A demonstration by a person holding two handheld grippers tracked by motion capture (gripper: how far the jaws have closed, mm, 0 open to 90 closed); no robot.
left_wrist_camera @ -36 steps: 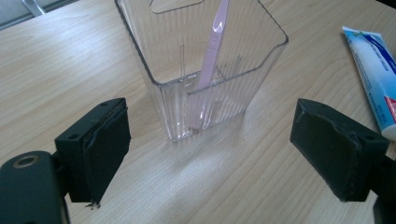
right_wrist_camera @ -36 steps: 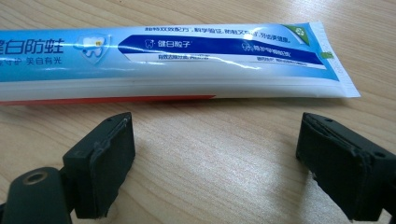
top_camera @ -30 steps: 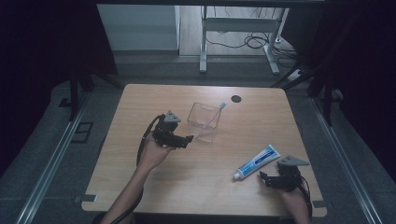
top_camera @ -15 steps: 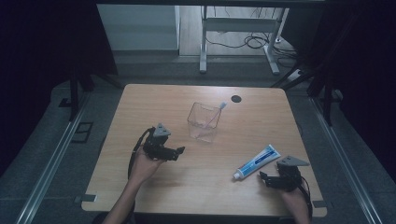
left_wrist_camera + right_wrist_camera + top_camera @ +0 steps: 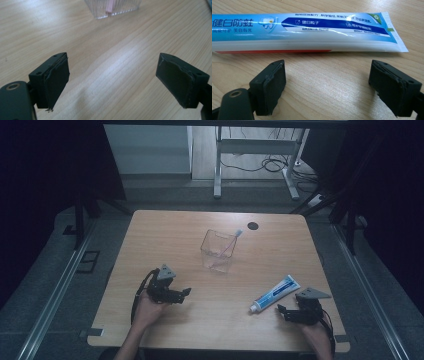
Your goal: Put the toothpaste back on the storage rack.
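Two grippers sit low over the table (image 5: 150,240), both with jaws spread wide and nothing between them. My right gripper (image 5: 285,311) is the one that matters: the toothpaste tube (image 5: 275,293) lies flat on the wood just ahead of its jaws, not touching, its long axis running crosswise to my reach, cap end towards the middle of the table and crimped end off to the right. My left gripper (image 5: 184,293) is well apart from the tube, pointed towards the clear cup (image 5: 218,251) with a toothbrush (image 5: 231,242) leaning in it. I judge the right hand takes the tube across its width
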